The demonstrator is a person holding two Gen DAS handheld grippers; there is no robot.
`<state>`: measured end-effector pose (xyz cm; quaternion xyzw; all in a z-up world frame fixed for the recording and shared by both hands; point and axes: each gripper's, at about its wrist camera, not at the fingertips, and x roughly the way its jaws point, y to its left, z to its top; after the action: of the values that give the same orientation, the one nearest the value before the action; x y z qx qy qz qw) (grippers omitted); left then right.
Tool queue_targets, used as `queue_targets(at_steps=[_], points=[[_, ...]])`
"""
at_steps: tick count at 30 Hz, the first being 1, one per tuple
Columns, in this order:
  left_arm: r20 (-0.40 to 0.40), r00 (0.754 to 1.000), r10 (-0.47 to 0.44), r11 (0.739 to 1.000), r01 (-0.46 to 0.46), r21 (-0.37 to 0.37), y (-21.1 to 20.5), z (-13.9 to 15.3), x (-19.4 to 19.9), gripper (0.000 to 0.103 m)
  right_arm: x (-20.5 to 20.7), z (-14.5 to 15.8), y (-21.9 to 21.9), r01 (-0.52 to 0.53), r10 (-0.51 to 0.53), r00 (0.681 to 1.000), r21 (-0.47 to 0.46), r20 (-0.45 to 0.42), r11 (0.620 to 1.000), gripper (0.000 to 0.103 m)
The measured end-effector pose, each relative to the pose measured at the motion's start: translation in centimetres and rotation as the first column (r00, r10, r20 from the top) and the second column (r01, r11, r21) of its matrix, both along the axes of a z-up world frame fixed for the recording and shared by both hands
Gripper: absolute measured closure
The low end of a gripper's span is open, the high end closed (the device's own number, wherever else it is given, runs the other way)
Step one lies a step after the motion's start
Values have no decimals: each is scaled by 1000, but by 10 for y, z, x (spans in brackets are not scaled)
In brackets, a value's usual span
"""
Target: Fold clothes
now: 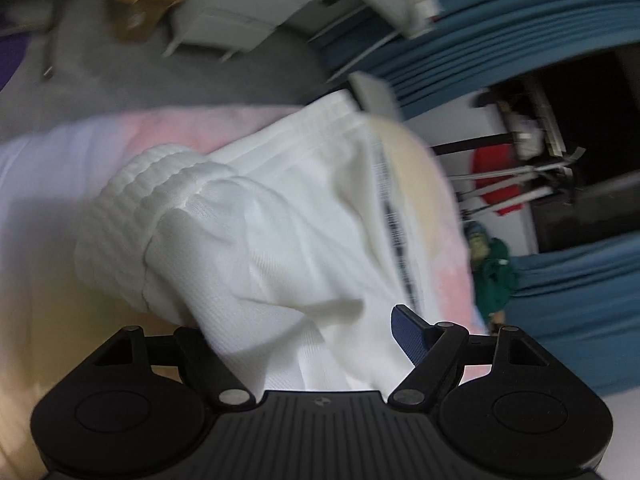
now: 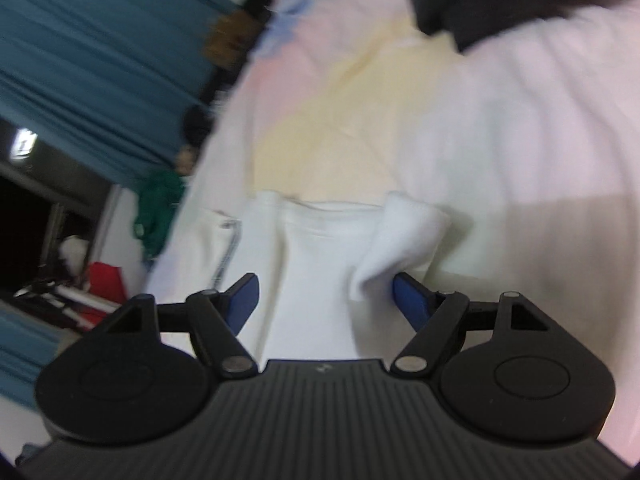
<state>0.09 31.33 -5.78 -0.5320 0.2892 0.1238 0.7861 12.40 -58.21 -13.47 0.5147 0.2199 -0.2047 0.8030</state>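
The white ribbed-knit garment lies bunched on a pastel bedsheet in pink, yellow and pale blue. Its thick ribbed band is rolled up toward the sheet's far side in the left wrist view. A dark dashed stripe runs along the garment's right side, close to the sheet's right edge.

The left gripper has its jaws spread wide. The garment's fabric fills the gap between them and covers the left finger. The blue pad of the right finger stands clear beside the cloth, not pressing on it.

The right gripper is likewise released, jaws wide apart. A folded white portion of the garment lies between the blue pads; whether they touch it cannot be told.

Blue pleated curtains hang beyond the sheet's edge. The frames are blurred.
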Motion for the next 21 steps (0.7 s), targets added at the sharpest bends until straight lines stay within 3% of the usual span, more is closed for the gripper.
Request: queue_targets(at_steps=[2,4,7,8,11,14,17,21], points=[[0,1000,1,1000,-1,-5,1,1,-1,25,-1,0,2,9,-9,1000,-20,-25,1000,27],[-39,999,11,1000,-11,-10,1,-1,-2,27,-3,-6,1,38,-40,993,-23,-110,999,27],[-149,988,38,998,-45,-45,4,-17,6,31,-9,-18,-1,124,-132,951,-46,-279,991,29],[-177,984,36,996,-50,-74,4,-23,8,32,-11,-20,0,161,-171,939,-57,-297,985,29],[-245,969,-8,993,-22,-120,0,-33,17,35,-13,-20,1,161,-171,944,-57,-283,985,28],[-242,970,-36,996,16,-85,-6,-26,19,35,-10,-20,4,124,-130,960,-39,-250,992,27],[-175,984,-40,993,19,-120,-5,-24,14,32,-9,-15,2,60,-53,995,83,-90,995,27],[-80,997,24,967,-43,-252,4,-32,-1,30,-13,-11,-1,33,-32,999,110,-10,993,26]])
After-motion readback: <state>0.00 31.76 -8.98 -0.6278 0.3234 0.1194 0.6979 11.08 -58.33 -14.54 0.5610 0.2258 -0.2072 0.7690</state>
